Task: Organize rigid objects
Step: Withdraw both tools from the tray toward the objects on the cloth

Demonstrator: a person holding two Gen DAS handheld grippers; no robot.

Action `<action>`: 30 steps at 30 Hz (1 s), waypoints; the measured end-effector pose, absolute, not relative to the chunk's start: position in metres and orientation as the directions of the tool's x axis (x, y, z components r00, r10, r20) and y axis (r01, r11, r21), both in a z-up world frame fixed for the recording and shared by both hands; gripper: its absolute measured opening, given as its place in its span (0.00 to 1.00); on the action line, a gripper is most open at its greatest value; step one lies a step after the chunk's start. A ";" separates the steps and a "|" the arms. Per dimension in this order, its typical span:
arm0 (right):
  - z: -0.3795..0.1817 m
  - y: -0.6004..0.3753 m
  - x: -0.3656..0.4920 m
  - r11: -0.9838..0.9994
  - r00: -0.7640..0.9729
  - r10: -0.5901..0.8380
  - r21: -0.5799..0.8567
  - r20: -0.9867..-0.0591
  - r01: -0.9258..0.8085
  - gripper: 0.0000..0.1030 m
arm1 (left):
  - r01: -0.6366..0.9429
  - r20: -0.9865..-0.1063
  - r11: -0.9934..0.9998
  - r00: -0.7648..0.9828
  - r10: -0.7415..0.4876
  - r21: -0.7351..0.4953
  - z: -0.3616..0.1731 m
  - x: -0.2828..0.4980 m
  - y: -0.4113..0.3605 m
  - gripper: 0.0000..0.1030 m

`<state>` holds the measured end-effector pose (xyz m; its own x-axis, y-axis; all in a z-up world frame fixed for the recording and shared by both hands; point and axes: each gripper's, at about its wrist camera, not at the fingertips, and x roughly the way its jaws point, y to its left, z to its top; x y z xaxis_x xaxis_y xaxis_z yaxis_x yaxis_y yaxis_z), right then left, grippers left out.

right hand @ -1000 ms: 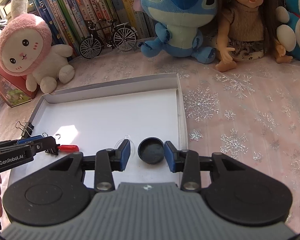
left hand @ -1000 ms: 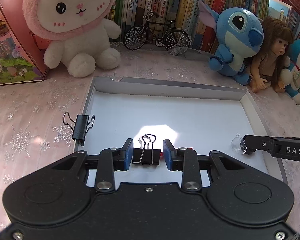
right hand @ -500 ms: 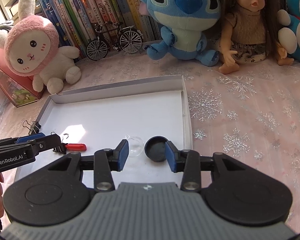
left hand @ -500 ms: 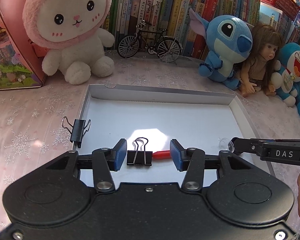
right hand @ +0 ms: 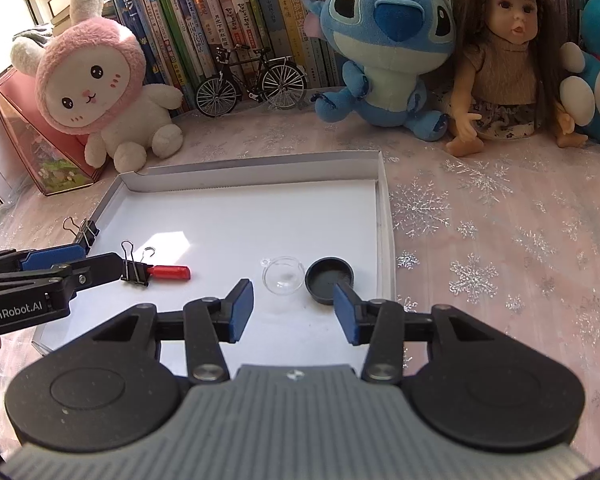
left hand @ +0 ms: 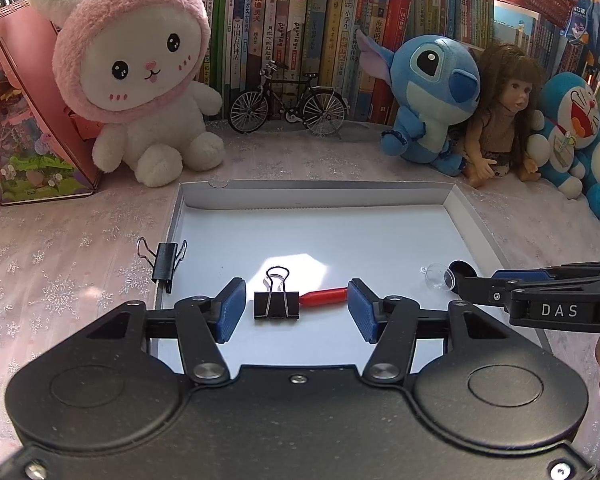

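Both grippers have pulled back w/ jaws spread wider since 1 s ago, gripping nothing. Left gripper: open, binder clip lies between its fingers on the tray, red cap touching the clip's right side. Right gripper: open; clear dome and black lid just ahead of its fingers. 2nd clip sits on the tray's left rim.

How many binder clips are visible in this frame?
2. One binder clip lies inside the white tray, touching a red piece. The other clip sits on the tray's left rim. None seem hidden.
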<state>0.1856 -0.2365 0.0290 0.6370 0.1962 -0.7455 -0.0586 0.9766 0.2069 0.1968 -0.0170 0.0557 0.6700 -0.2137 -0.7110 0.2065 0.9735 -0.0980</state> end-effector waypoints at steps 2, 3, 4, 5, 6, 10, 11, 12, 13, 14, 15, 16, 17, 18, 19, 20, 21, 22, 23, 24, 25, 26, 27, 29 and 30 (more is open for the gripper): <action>0.030 -0.234 0.181 0.978 0.641 0.196 0.198 -0.742 -0.069 0.60 | 0.209 -0.710 0.973 0.672 -0.212 -0.093 0.055 0.192 -0.017 0.53; 0.030 -0.232 0.179 0.978 0.643 0.195 0.194 -0.741 -0.074 0.61 | 0.210 -0.710 0.974 0.672 -0.211 -0.090 0.055 0.189 -0.017 0.54; 0.031 -0.231 0.177 0.979 0.645 0.196 0.190 -0.739 -0.080 0.61 | 0.210 -0.709 0.973 0.673 -0.212 -0.091 0.055 0.187 -0.016 0.54; 0.031 -0.229 0.174 0.979 0.647 0.197 0.187 -0.736 -0.085 0.61 | 0.209 -0.707 0.973 0.674 -0.213 -0.094 0.055 0.184 -0.015 0.54; 0.032 -0.229 0.172 0.979 0.649 0.198 0.185 -0.735 -0.089 0.62 | 0.210 -0.705 0.973 0.675 -0.216 -0.097 0.055 0.181 -0.014 0.54; 0.032 -0.225 0.163 0.977 0.655 0.208 0.183 -0.727 -0.106 0.63 | 0.216 -0.696 0.972 0.685 -0.218 -0.092 0.056 0.169 -0.013 0.56; 0.032 -0.224 0.162 0.977 0.656 0.208 0.183 -0.726 -0.108 0.63 | 0.219 -0.694 0.972 0.687 -0.218 -0.088 0.056 0.166 -0.013 0.56; 0.032 -0.223 0.159 0.977 0.657 0.211 0.182 -0.724 -0.112 0.63 | 0.222 -0.691 0.971 0.689 -0.218 -0.085 0.056 0.163 -0.012 0.56; 0.032 -0.222 0.157 0.976 0.658 0.213 0.183 -0.722 -0.116 0.64 | 0.223 -0.688 0.971 0.692 -0.219 -0.085 0.057 0.160 -0.011 0.57; 0.032 -0.221 0.155 0.976 0.659 0.217 0.185 -0.720 -0.119 0.64 | 0.224 -0.685 0.971 0.695 -0.221 -0.085 0.057 0.158 -0.011 0.57; 0.032 -0.220 0.153 0.975 0.660 0.220 0.186 -0.719 -0.123 0.64 | 0.225 -0.682 0.970 0.696 -0.223 -0.088 0.058 0.155 -0.009 0.57; 0.032 -0.219 0.151 0.974 0.660 0.224 0.187 -0.717 -0.127 0.64 | 0.226 -0.680 0.970 0.697 -0.226 -0.091 0.058 0.153 -0.008 0.57; 0.032 -0.218 0.149 0.974 0.662 0.226 0.186 -0.714 -0.132 0.65 | 0.227 -0.678 0.969 0.699 -0.229 -0.093 0.058 0.150 -0.007 0.57; 0.032 -0.217 0.147 0.974 0.664 0.227 0.184 -0.713 -0.135 0.65 | 0.230 -0.676 0.969 0.699 -0.232 -0.094 0.058 0.147 -0.006 0.57; 0.031 -0.216 0.144 0.974 0.666 0.227 0.181 -0.710 -0.139 0.65 | 0.232 -0.676 0.968 0.699 -0.233 -0.094 0.058 0.144 -0.006 0.57; 0.031 -0.214 0.141 0.973 0.669 0.228 0.179 -0.707 -0.143 0.65 | 0.236 -0.674 0.967 0.700 -0.235 -0.093 0.058 0.141 -0.005 0.57; 0.032 -0.213 0.139 0.973 0.671 0.230 0.178 -0.705 -0.146 0.65 | 0.239 -0.672 0.967 0.701 -0.237 -0.092 0.058 0.138 -0.005 0.57; 0.032 -0.212 0.136 0.972 0.673 0.233 0.178 -0.702 -0.151 0.66 | 0.240 -0.669 0.967 0.704 -0.237 -0.090 0.058 0.135 -0.005 0.57; 0.032 -0.212 0.134 0.972 0.674 0.235 0.178 -0.700 -0.155 0.66 | 0.239 -0.666 0.967 0.708 -0.234 -0.085 0.057 0.132 -0.004 0.58; 0.032 -0.211 0.131 0.971 0.676 0.238 0.176 -0.698 -0.160 0.67 | 0.239 -0.664 0.967 0.711 -0.232 -0.082 0.057 0.130 -0.004 0.58; 0.032 -0.210 0.129 0.971 0.678 0.239 0.173 -0.695 -0.164 0.67 | 0.238 -0.660 0.968 0.716 -0.228 -0.077 0.057 0.127 -0.003 0.58; 0.033 -0.208 0.125 0.971 0.682 0.237 0.168 -0.692 -0.168 0.67 | 0.237 -0.658 0.969 0.719 -0.226 -0.074 0.056 0.125 -0.003 0.58; 0.033 -0.208 0.123 0.972 0.685 0.236 0.163 -0.689 -0.170 0.68 | 0.237 -0.654 0.969 0.722 -0.225 -0.072 0.056 0.121 -0.002 0.58; 0.033 -0.206 0.118 0.973 0.692 0.231 0.152 -0.684 -0.174 0.68 | 0.239 -0.651 0.969 0.725 -0.225 -0.070 0.055 0.117 -0.001 0.58; 0.033 -0.205 0.114 0.973 0.696 0.229 0.148 -0.681 -0.176 0.68 | 0.240 -0.650 0.968 0.726 -0.226 -0.069 0.054 0.113 0.000 0.58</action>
